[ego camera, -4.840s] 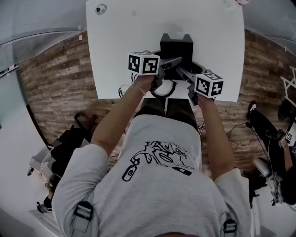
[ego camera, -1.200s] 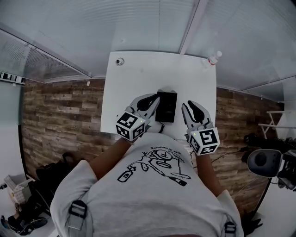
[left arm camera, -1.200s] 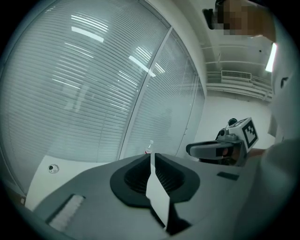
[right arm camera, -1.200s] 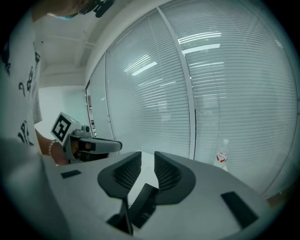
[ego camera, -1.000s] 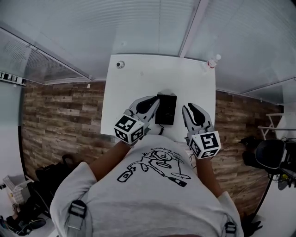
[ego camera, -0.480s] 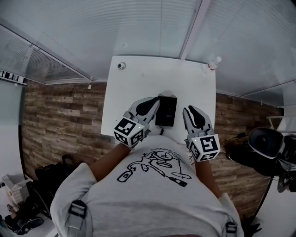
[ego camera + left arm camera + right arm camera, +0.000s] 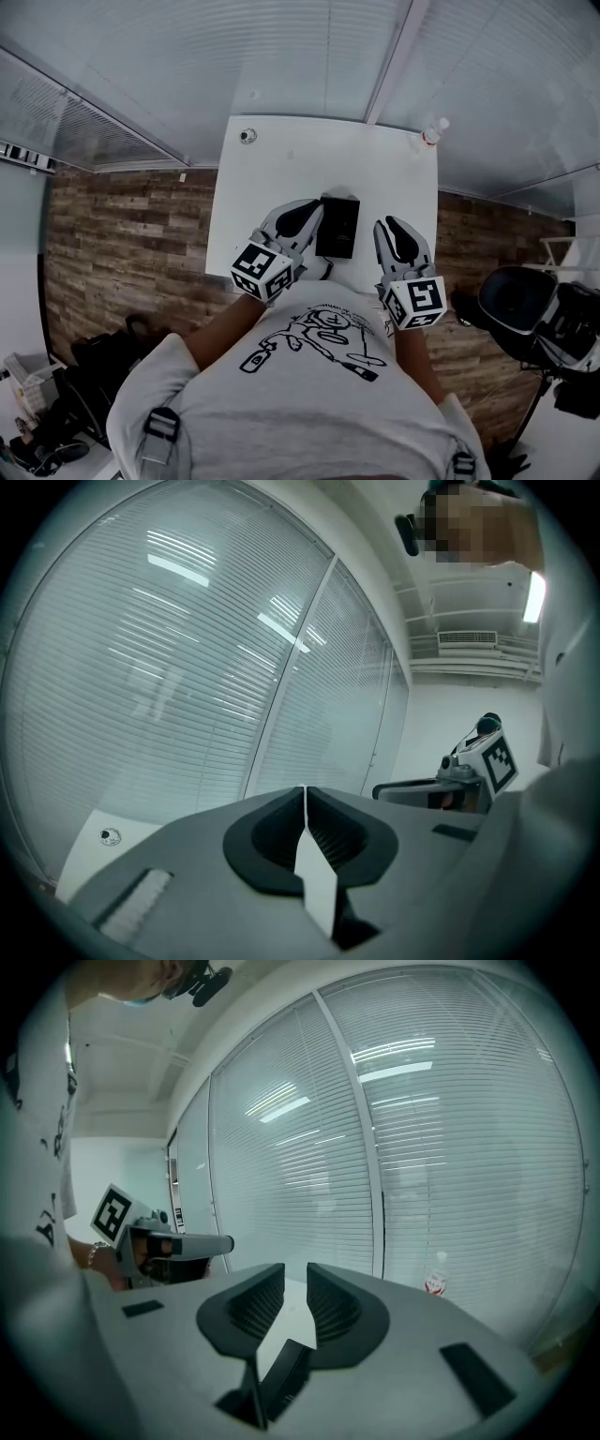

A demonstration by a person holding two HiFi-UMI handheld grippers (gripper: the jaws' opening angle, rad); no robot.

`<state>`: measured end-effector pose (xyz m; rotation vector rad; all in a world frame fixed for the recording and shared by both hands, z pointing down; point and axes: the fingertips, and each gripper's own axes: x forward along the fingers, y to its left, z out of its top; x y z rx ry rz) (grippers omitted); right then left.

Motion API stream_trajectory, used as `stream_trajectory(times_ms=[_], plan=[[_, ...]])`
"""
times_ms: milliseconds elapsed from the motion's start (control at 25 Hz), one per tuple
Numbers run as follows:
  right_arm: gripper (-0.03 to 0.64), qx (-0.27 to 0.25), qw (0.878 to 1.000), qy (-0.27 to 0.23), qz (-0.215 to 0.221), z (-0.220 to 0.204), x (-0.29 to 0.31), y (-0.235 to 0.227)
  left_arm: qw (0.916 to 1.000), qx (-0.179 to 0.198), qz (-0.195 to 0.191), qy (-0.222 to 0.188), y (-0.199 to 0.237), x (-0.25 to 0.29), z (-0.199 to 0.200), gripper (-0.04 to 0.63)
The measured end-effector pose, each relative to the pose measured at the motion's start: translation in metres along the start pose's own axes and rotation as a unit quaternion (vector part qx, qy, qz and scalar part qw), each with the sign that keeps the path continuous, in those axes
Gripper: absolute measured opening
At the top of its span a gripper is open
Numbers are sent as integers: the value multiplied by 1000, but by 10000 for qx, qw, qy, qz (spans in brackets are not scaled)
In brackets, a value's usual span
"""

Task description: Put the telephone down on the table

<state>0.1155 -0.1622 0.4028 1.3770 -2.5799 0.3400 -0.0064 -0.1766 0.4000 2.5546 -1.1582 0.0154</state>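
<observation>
The black telephone (image 7: 337, 225) lies flat on the white table (image 7: 281, 169), near its front edge. My left gripper (image 7: 309, 208) hovers just left of the telephone, shut and with nothing in it; in the left gripper view its jaws (image 7: 305, 791) meet tip to tip. My right gripper (image 7: 387, 225) stays a little to the right of the telephone, apart from it. Its jaws (image 7: 295, 1274) are shut on nothing, with only a narrow slit between them. Neither gripper view shows the telephone.
A small bottle (image 7: 429, 131) stands at the table's far right corner and shows too in the right gripper view as a bottle (image 7: 434, 1283). A small round object (image 7: 247, 136) lies at the far left. Blinds run behind the table. A dark chair (image 7: 516, 300) is at the right.
Nearly five seconds ago both grippers were at the telephone; now it lies alone between them. In the last second the grippers barely shifted, and the dark chair at the right came closer.
</observation>
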Motion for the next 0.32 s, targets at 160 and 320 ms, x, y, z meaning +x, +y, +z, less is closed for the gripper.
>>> stream_trajectory(times_ms=[160,320], plan=[[67,21,10000,-4,-58,3,-4,-4,10000,4,-26,11,-3,2,3,12],[67,118,9999,-15,-74,3,-6,-10,10000,-17,-38,38,-4,9,2,12]])
